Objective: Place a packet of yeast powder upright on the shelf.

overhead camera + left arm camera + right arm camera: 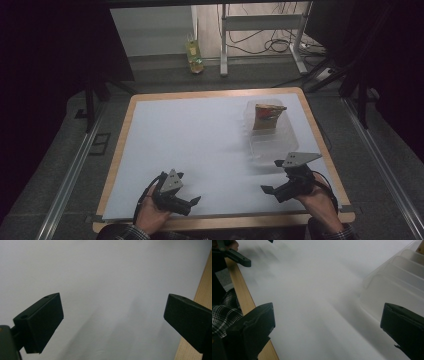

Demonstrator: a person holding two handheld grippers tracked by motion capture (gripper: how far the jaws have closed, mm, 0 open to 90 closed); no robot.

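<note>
Clear plastic is the material of the container (270, 137) that stands on the white table (200, 145), on its right half and toward the far edge. It looks long and has ribs or divisions inside; how many compartments it has is hard to tell. In its far end stands a brown packet (266, 116) with some red and yellow print, upright and leaning a little. The print is too small to read.

Both grippers are at the near edge of the table, well apart from each other. The left gripper (192, 201) is held low by the left hand (150, 212), with its jaws apart and nothing between them; in the left gripper view I see only the white surface and a strip of the wooden edge. The right gripper (272, 176) is near the closer end of the container, not touching it. Its jaws are also wide apart and empty. In the right gripper view the container (397, 290) appears at the right, blurred and cut off by the frame, and a checked sleeve (223, 315) shows at the left.

On the floor behind the table stands a yellowish bottle (194, 57).
</note>
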